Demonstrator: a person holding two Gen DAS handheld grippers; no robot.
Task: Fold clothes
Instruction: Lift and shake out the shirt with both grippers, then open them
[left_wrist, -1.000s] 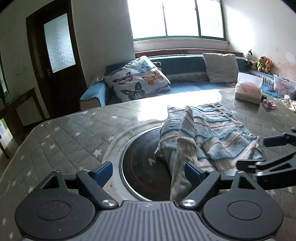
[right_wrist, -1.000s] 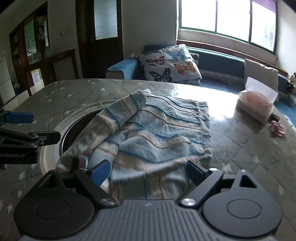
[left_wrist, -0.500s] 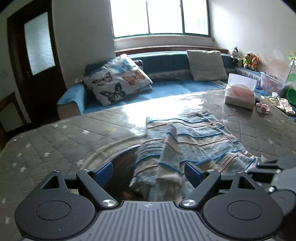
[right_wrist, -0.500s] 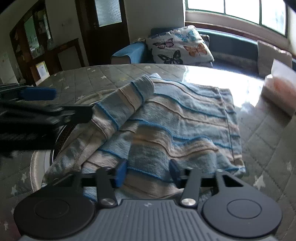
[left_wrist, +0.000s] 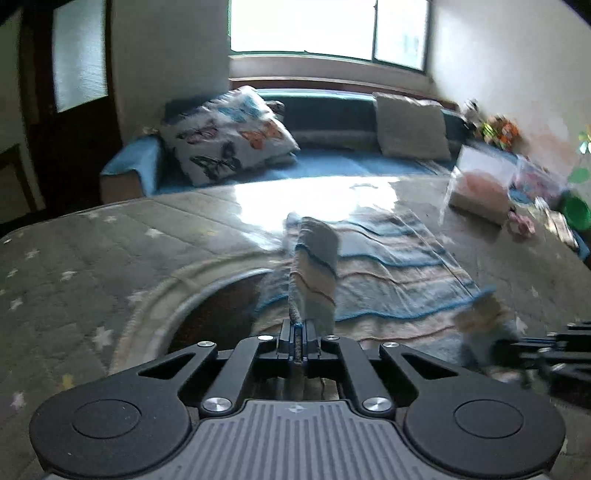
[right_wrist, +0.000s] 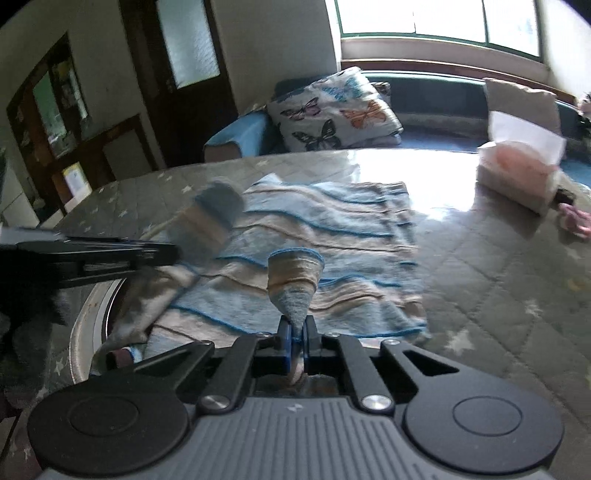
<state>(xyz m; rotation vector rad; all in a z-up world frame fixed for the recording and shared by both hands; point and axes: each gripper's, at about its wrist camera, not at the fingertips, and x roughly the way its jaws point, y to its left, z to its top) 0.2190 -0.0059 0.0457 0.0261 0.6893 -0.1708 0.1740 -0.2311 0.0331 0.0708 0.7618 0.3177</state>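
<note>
Both grippers pinching the striped garment

Two grippers, each with jaws closed tight on a fold of the blue-and-beige striped garment (left_wrist: 388, 273). Left gripper (left_wrist: 297, 341) holds a raised ridge of cloth on the garment's left side; right gripper (right_wrist: 295, 341) pinches a peaked corner on its near edge. Garment lies spread on the star-quilted table (left_wrist: 92, 258), its left part over the round inset (left_wrist: 207, 306) in the tabletop. Tissue box (right_wrist: 517, 177) sits beyond the garment to its right, well apart. Butterfly pillow (right_wrist: 332, 110) on the blue sofa (left_wrist: 332, 162) behind the table. Views motion-blurred.
</note>
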